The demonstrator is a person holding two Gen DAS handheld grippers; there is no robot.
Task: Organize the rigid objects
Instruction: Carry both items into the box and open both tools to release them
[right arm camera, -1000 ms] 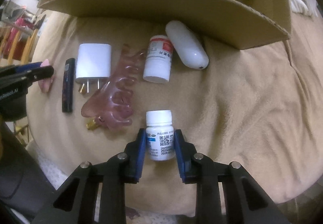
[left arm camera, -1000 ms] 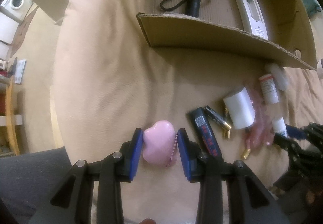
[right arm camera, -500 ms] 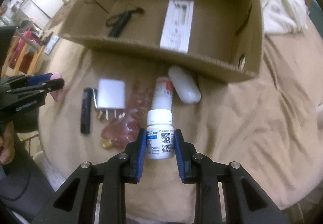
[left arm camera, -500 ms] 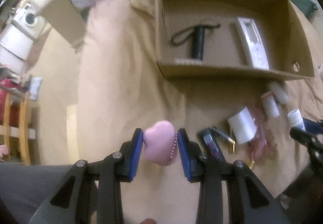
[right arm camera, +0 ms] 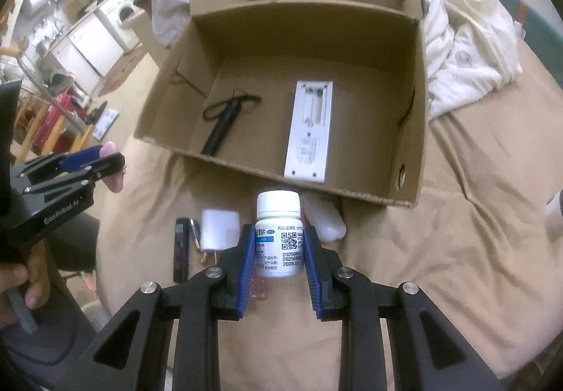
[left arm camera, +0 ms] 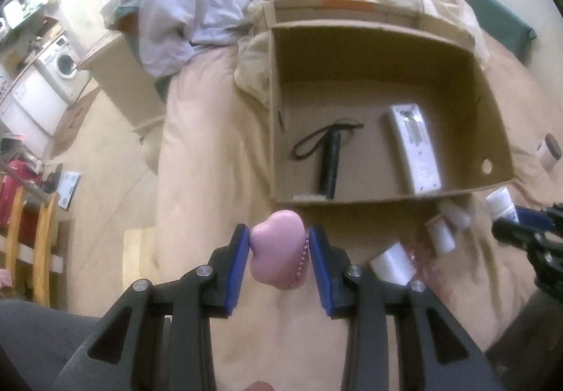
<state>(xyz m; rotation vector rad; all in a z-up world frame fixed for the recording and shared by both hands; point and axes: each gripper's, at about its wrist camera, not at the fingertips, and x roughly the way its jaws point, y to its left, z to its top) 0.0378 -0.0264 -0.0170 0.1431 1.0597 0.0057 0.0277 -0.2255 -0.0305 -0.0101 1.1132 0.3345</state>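
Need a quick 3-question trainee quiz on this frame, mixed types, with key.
1. True or false: the left tool is shut on the pink heart-shaped charm.
2. What does the right tool hold? A) white charger plug B) white pill bottle C) black stick
3. Fill in: the cardboard box already holds a white remote and a black ____ with a wrist cord.

Key: 1 true; 2 B, the white pill bottle; the white charger plug lies on the bedding; 3 flashlight.
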